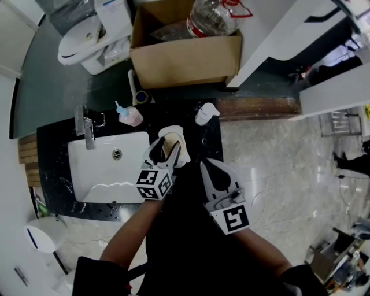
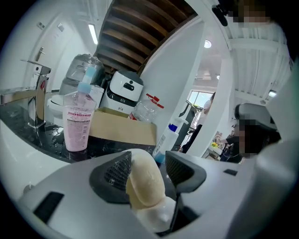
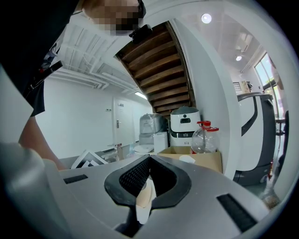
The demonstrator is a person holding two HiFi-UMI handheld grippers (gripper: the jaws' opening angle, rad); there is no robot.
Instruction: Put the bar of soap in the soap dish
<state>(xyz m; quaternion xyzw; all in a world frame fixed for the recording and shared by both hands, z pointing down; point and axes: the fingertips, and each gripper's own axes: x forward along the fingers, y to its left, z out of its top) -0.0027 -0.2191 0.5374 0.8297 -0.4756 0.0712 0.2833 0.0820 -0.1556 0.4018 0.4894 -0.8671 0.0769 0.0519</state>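
The cream bar of soap [image 1: 169,143] stands on edge between the jaws of my left gripper [image 1: 166,147], which is shut on it. In the left gripper view the soap [image 2: 145,182] leans against the left pad, with the white soap dish [image 2: 156,217] right beneath it. From above, the soap dish [image 1: 176,132] sits on the black counter [image 1: 196,139], to the right of the sink. My right gripper [image 1: 205,166] hangs just right of the dish, its jaws shut with nothing held. The right gripper [image 3: 148,163] shows its pads pressed together.
A white sink [image 1: 110,167] with a chrome faucet [image 1: 88,127] fills the counter's left. A pink bottle [image 1: 130,115] and a white pump bottle [image 1: 206,113] stand at the counter's back edge. Behind them sits a cardboard box [image 1: 185,55] holding a water bottle [image 1: 211,17].
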